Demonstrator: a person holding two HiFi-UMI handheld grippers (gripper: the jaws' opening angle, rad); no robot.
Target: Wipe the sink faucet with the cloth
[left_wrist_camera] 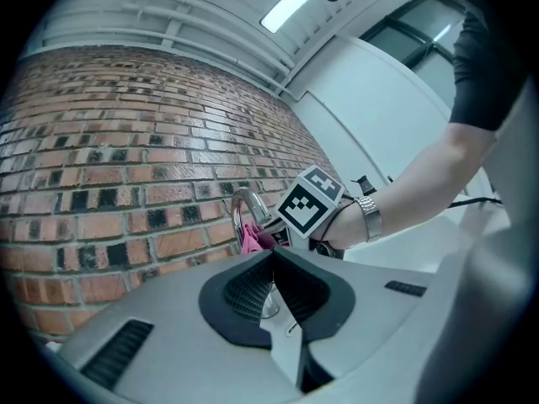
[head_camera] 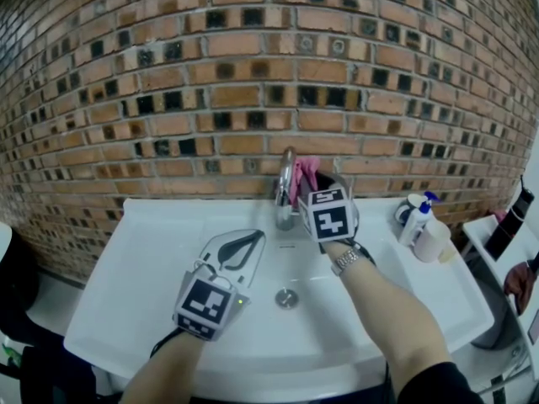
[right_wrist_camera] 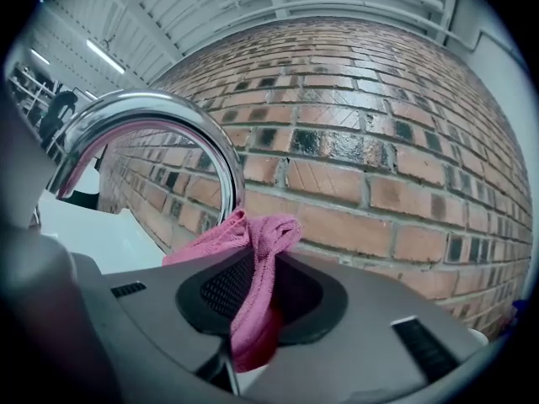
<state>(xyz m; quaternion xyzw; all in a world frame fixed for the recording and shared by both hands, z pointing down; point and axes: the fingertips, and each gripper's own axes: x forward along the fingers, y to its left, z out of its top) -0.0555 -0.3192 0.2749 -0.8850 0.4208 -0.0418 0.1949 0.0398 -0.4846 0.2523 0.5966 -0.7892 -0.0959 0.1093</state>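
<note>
A chrome arched faucet [head_camera: 285, 194] stands at the back of the white sink [head_camera: 152, 259]. My right gripper [head_camera: 308, 183] is right beside its spout, shut on a pink cloth [head_camera: 305, 172] that bunches against the faucet's right side. In the right gripper view the cloth [right_wrist_camera: 263, 244] hangs pinched between the jaws, with the faucet's arch [right_wrist_camera: 152, 112] close on the left. My left gripper [head_camera: 253, 241] hovers over the basin, left of the faucet, jaws shut and empty. From the left gripper view [left_wrist_camera: 274, 257] I see the faucet [left_wrist_camera: 244, 202] and the cloth [left_wrist_camera: 251, 239] ahead.
A brick wall [head_camera: 253, 74] rises directly behind the sink. A pump bottle [head_camera: 418, 217] and a pale container [head_camera: 434, 241] stand on the sink's right ledge. The drain [head_camera: 287, 297] lies mid-basin. A shelf [head_camera: 497, 242] with dark items is at far right.
</note>
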